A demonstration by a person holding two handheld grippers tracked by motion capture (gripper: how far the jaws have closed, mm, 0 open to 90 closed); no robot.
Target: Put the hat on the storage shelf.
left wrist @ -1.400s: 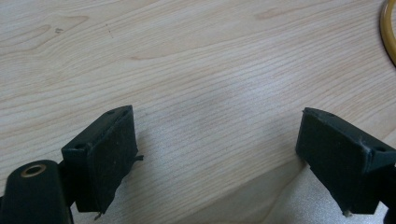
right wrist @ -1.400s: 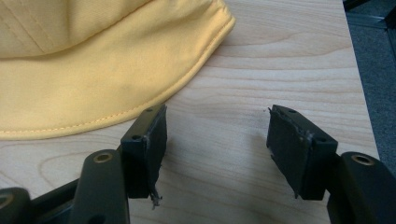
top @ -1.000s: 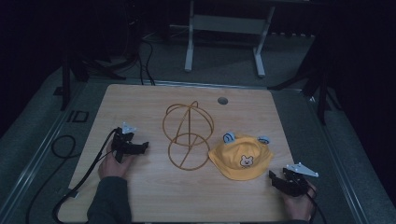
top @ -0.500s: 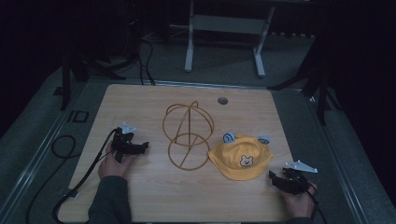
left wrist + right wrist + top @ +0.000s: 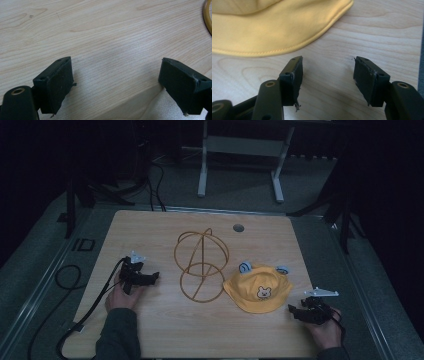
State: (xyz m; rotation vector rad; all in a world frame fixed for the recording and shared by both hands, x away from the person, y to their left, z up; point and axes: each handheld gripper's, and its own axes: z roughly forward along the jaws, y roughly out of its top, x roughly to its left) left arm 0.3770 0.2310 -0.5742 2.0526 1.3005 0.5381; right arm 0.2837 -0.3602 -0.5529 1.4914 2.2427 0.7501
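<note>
A yellow child's hat with a bear face and blue ears lies on the wooden table, right of centre. To its left stands a gold wire stand made of rings. My right gripper rests on the table just right of the hat's brim and points at it. Its jaws are open and have just been closing a little, with only bare wood between them. My left gripper lies left of the wire stand, open over bare table, and a piece of the gold ring shows at the edge.
A round cable hole sits near the table's far edge. A black cable loops off the left side from the left gripper. A grey metal frame stands on the floor beyond the table.
The right gripper has edged slightly up the picture beside the hat. The left hand, hat and wire stand are where they were.
</note>
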